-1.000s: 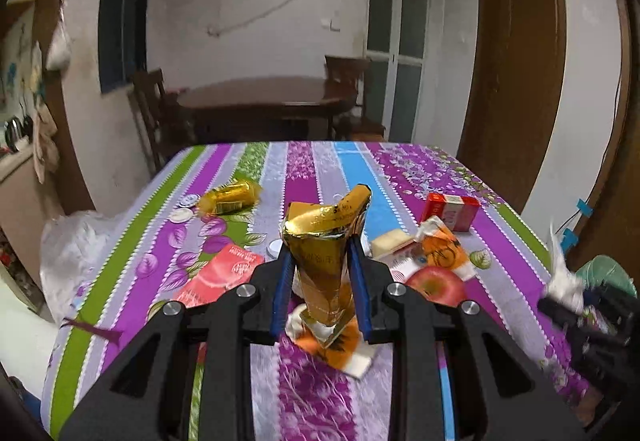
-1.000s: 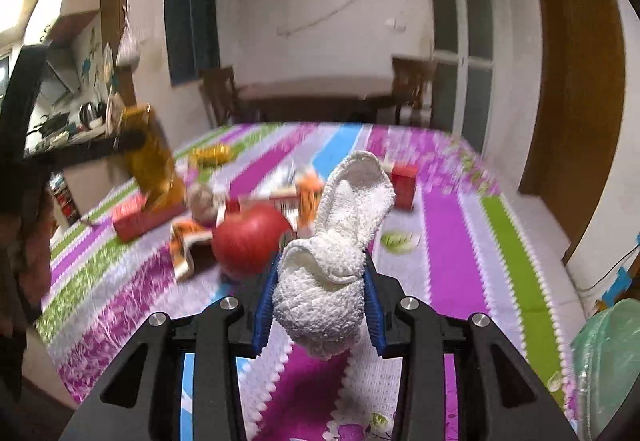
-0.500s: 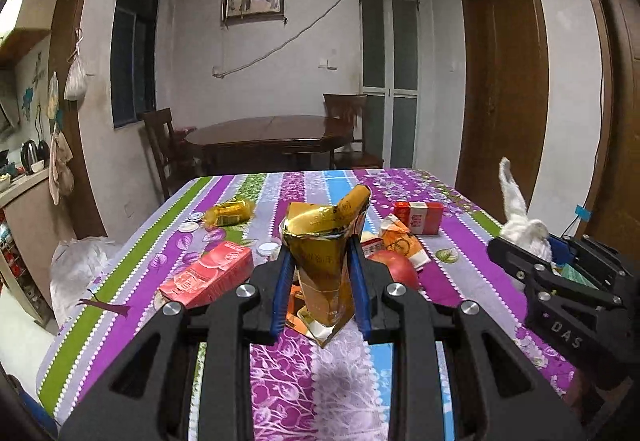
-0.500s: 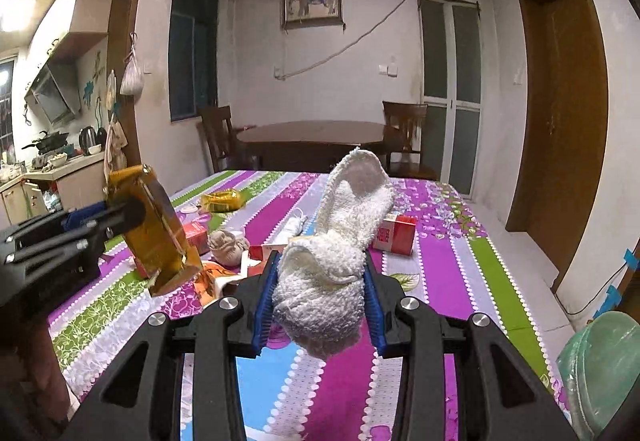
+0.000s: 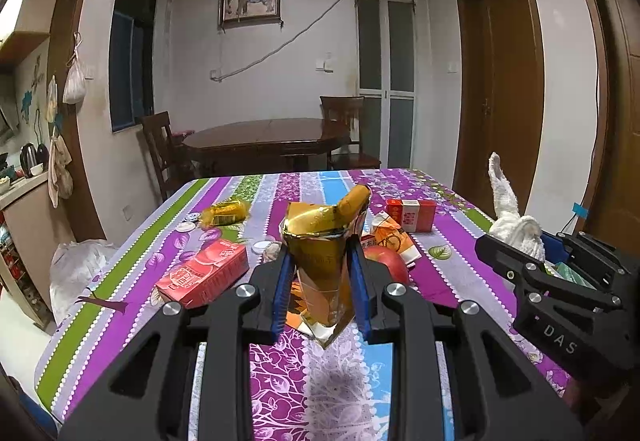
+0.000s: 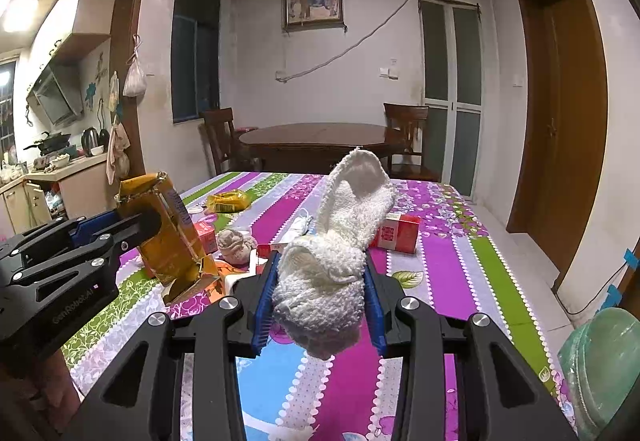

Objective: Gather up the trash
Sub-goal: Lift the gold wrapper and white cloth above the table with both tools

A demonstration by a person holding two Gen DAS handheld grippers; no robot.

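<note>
left hand-held gripper (image 5: 323, 283) clamps gold carton (image 5: 325, 261) | right hand-held gripper (image 6: 320, 301) clamps white cloth (image 6: 332, 261)

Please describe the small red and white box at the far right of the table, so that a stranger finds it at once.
Look at the striped purple tablecloth. Near its far right edge a small box lies alone, beyond the apple. Unlike the larger red carton on the left, it has a white band across its middle.

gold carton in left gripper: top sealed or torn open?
Torn open. The gold carton, clamped in the left gripper, shows a ragged, gaping top rim in the left wrist view. Contents: cannot tell.
</note>
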